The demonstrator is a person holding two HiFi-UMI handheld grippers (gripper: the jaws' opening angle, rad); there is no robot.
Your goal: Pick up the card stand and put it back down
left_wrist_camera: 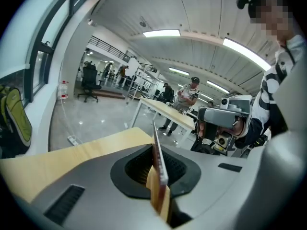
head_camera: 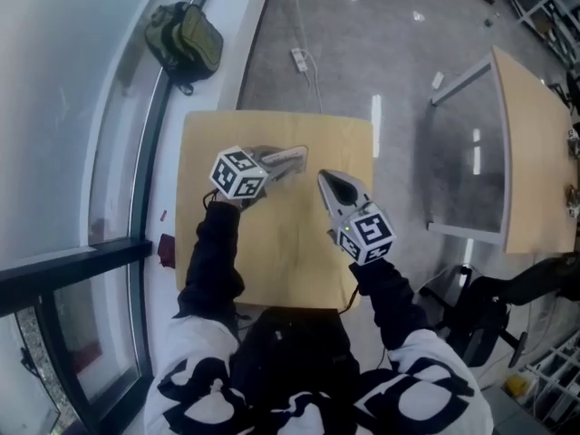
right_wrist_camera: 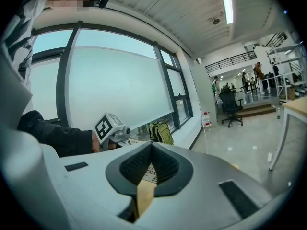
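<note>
left tool (head_camera: 299,158) clamped, card stand (left_wrist_camera: 159,164) edge-on

Head camera steeply down; two handheld cameras low (table (head_camera: 208,152) shared)

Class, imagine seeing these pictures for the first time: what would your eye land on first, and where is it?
The left gripper is shut on a thin card stand, seen edge-on between its jaws, over the small wooden table. The right gripper hovers beside it, jaws together and empty. A green backpack lies on the window ledge.
</note>
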